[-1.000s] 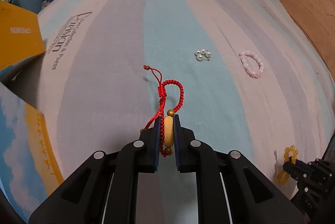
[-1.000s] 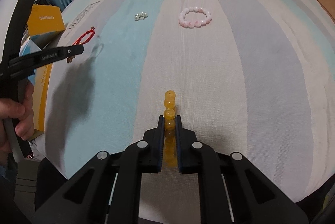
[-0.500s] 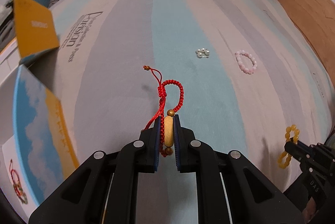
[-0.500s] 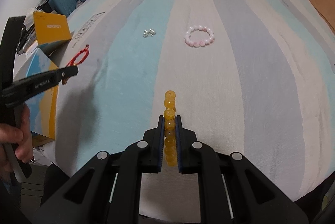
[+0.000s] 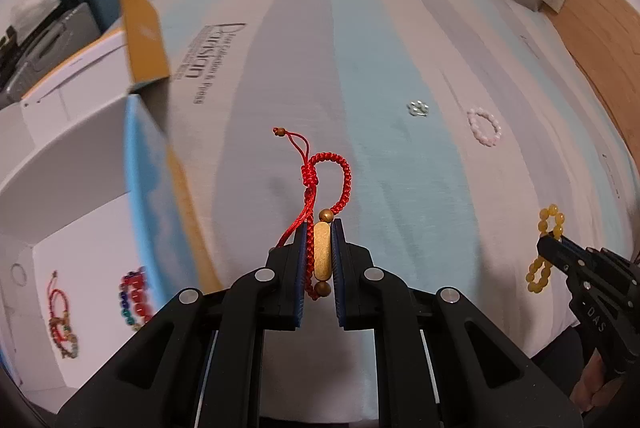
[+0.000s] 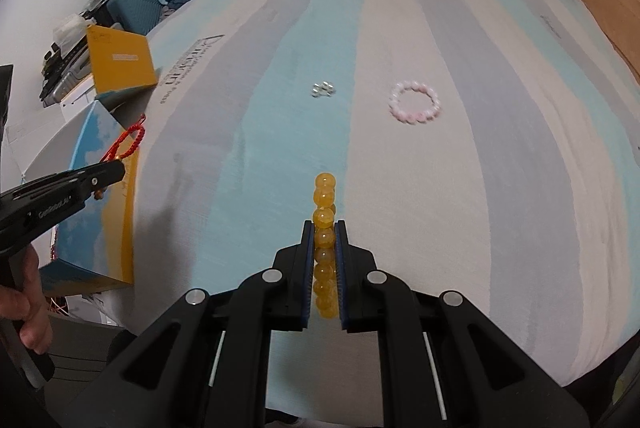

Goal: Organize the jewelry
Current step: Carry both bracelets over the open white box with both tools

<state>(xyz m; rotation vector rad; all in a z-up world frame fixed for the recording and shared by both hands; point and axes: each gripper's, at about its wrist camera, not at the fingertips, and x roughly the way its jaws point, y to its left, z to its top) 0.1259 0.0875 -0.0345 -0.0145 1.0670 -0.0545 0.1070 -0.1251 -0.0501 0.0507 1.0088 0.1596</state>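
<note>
My left gripper is shut on a red cord bracelet with a gold bar bead, held above the striped bedsheet near the open box. It shows from the side in the right wrist view. My right gripper is shut on a yellow bead bracelet, also seen in the left wrist view. A pink bead bracelet and a small pearl piece lie on the sheet. Several bracelets lie inside the box.
The box has an orange flap and a blue-and-orange wall, at the bed's left edge. A teal suitcase and clutter stand behind it. A wooden floor lies to the right of the bed.
Both grippers have drawn back and left toward the box, each keeping its bracelet. The box interior with its bracelets has come into the left wrist view.
</note>
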